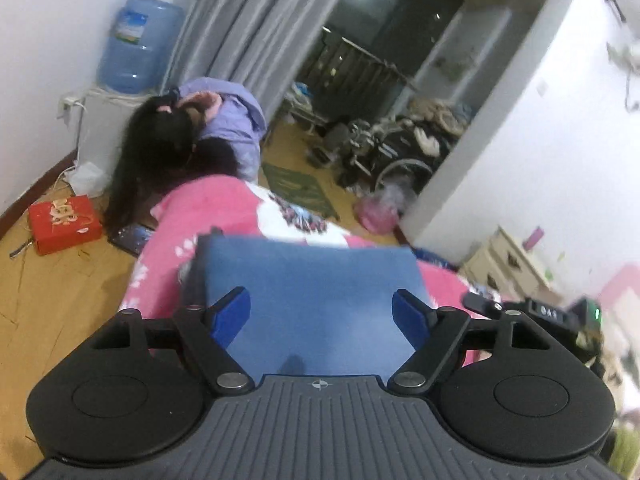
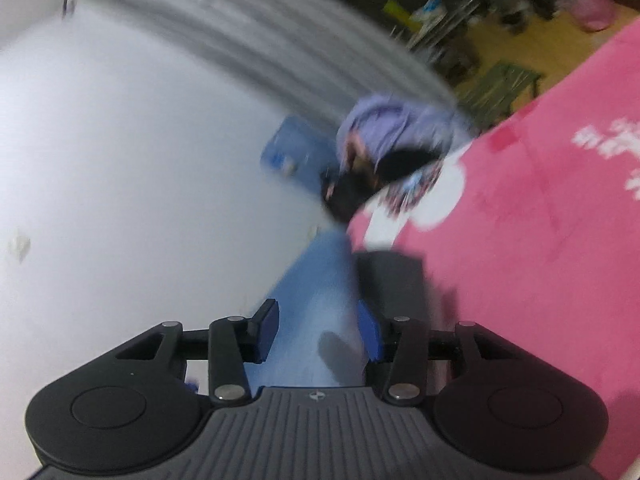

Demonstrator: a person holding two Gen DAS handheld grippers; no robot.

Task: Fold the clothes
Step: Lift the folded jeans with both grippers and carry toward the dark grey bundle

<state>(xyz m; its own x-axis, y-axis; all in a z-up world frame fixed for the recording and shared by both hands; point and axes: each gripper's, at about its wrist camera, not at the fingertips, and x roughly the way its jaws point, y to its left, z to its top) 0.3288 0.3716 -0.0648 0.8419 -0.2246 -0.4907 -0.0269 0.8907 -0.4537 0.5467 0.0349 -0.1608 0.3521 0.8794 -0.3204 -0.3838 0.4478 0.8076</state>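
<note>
A folded blue garment (image 1: pixel 312 280) lies flat on a pink bedspread (image 1: pixel 216 204), with a dark layer showing along its left edge. My left gripper (image 1: pixel 322 316) hovers just over its near part, jaws wide open, pads clear of the cloth. The black body of the other gripper (image 1: pixel 552 314) shows at the right. The right wrist view is blurred. There the blue garment (image 2: pixel 316 292) runs between the blue pads of my right gripper (image 2: pixel 318 332), which stands partly open with no pad pressing on it. A dark patch (image 2: pixel 390 280) lies beside the cloth on the pink bedspread (image 2: pixel 520 260).
A person in a purple top (image 1: pixel 236 120) with long dark hair crouches on the wooden floor beyond the bed. A blue water jug (image 1: pixel 136 44) stands on a dispenser, and a red box (image 1: pixel 64 224) lies at the left. A wheelchair (image 1: pixel 400 152) and clutter fill the doorway, with a dresser (image 1: pixel 508 264) at right.
</note>
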